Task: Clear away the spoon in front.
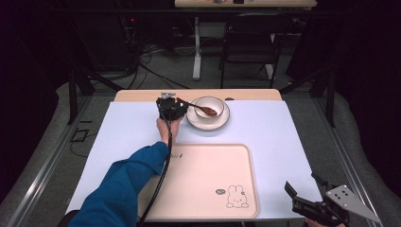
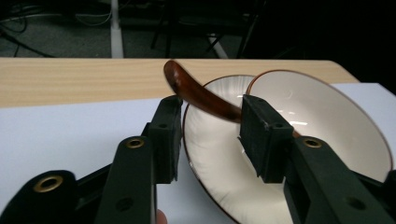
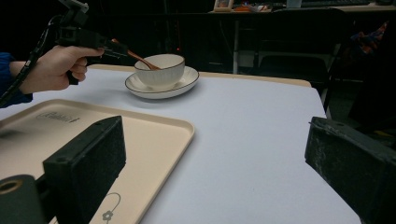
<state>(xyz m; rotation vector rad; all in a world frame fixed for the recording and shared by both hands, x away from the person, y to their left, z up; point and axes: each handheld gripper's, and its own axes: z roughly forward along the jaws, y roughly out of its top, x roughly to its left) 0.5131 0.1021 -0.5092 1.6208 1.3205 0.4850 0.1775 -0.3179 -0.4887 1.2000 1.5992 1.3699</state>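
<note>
The wooden spoon (image 2: 201,95) is judged light, stiff and smooth enough to slip, best taken at the handle's free end. It is seen as dark, glossy reddish-brown and curved, its head resting in the white bowl (image 1: 208,107) on a saucer (image 1: 208,121), beyond the beige tray (image 1: 198,179). The left tongs (image 2: 210,128) are set apart around its handle, not yet closed. Nearest, right of the tray, the right tongs (image 1: 307,187) are held wide and empty over the surface (image 1: 274,137).

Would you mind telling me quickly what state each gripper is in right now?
Left gripper: open, jaws either side of the brown spoon handle, not clamped on it.
Right gripper: open wide, holding nothing.
</note>
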